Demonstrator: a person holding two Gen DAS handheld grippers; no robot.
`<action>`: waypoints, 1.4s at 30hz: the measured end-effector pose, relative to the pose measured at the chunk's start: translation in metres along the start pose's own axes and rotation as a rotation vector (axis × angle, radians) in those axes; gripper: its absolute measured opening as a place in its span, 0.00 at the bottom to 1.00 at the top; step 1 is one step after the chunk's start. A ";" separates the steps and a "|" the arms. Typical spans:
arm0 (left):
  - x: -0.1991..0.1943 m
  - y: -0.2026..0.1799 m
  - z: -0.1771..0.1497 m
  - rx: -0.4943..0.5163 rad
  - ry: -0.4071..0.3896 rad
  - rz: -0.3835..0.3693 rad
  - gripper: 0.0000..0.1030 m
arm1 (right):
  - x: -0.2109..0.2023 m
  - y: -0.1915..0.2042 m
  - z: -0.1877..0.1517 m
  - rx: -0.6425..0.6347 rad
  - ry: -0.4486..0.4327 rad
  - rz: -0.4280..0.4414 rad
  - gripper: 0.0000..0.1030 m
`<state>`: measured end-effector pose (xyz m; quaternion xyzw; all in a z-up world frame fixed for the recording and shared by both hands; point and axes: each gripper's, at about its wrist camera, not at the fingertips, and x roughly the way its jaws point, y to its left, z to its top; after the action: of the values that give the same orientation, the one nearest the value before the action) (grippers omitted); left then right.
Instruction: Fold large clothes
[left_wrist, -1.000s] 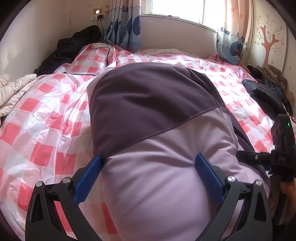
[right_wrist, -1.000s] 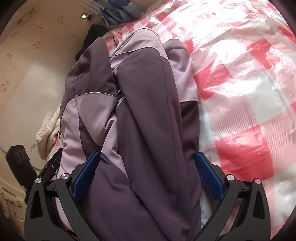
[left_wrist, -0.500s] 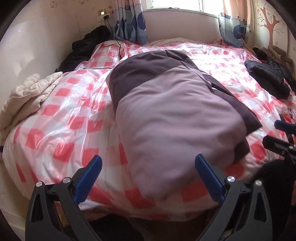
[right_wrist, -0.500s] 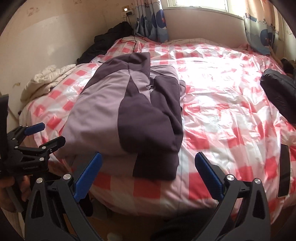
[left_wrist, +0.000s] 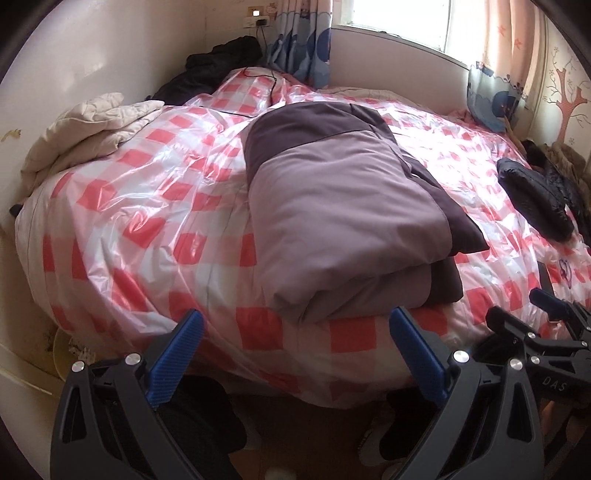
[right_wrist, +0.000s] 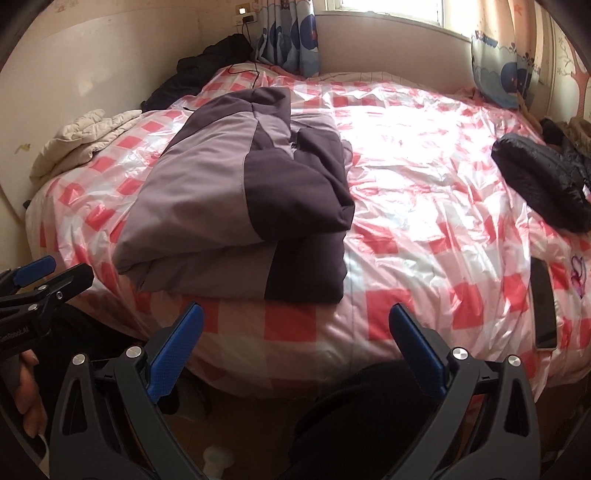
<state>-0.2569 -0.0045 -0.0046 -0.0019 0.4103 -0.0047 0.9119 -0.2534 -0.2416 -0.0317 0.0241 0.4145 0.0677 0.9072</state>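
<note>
item: jacket (left_wrist: 343, 206), purple in two shades, folded into a thick bundle, lying on the bed (left_wrist: 147, 206) near its front edge, on a red-and-white checked plastic cover.
my left gripper (left_wrist: 295, 354): jaws spread wide, holding nothing, clear of the bed's edge, just short of the jacket.
my right gripper (right_wrist: 295, 350): jaws spread wide, empty, beside the left one, also off the bed.
other: black coat (right_wrist: 543, 188) on the right side of the bed, well apart from the jacket; cream quilt (left_wrist: 88, 129) at the left edge; dark phone (right_wrist: 543, 306) near the right front corner; dark clothes (left_wrist: 214, 70) heaped by the wall; curtains (left_wrist: 303, 40) under the window.
</note>
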 end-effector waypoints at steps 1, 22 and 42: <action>-0.002 -0.001 -0.001 0.005 0.001 0.006 0.93 | 0.000 -0.001 0.000 0.008 0.010 0.003 0.94; -0.041 -0.013 -0.009 0.036 -0.083 0.006 0.93 | -0.049 0.016 -0.001 -0.035 -0.067 -0.079 0.94; -0.043 -0.021 -0.017 0.076 -0.050 0.012 0.93 | -0.049 0.024 -0.009 -0.060 -0.047 -0.072 0.94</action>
<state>-0.2981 -0.0252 0.0163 0.0350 0.3867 -0.0145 0.9214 -0.2938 -0.2254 0.0015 -0.0164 0.3913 0.0468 0.9189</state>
